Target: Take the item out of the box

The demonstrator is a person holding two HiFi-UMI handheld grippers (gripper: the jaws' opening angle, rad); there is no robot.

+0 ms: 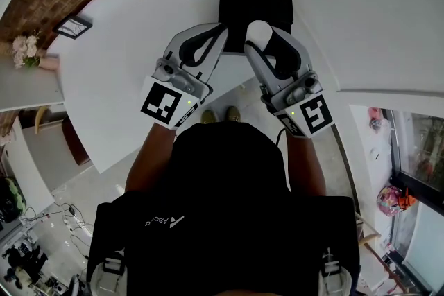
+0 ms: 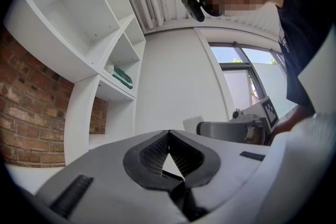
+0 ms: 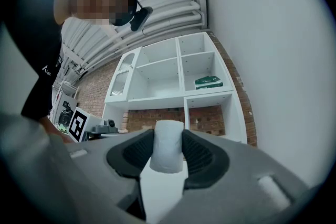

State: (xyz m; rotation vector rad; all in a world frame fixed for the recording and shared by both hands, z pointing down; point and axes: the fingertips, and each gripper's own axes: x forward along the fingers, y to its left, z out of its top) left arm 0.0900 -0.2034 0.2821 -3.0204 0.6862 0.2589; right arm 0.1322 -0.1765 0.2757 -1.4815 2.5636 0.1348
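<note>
At the top of the head view a black box sits on the white tabletop. Just in front of it, toward the person, the right gripper holds a white item by its sides, and the item's rounded top shows over the near edge of the box. The left gripper is just beside it and touches neither the item nor the box. I judge the item to be out of the box, or nearly so, but from this steep angle I cannot tell whether its lower end is free of the box. One risk follows from this. If the lower end is inside when the gripper is pulled toward the person, it could catch the wall and drag or tip the box, which nothing holds down. Along the left gripper view the two jaws meet at their tips with only an empty gap behind them. This gripper is closed on nothing and gives no help to steady the box. Along the right gripper view the ribbed pads press on both sides of the item, which stands upright between them and rises a little above the tips. It looks pale, smooth and matt, with a rounded, column-like form and a flat top. Such a smooth surface, held only on two narrow strips, may slide down or twist out if the grip loosens or the hand swings quickly.
</note>
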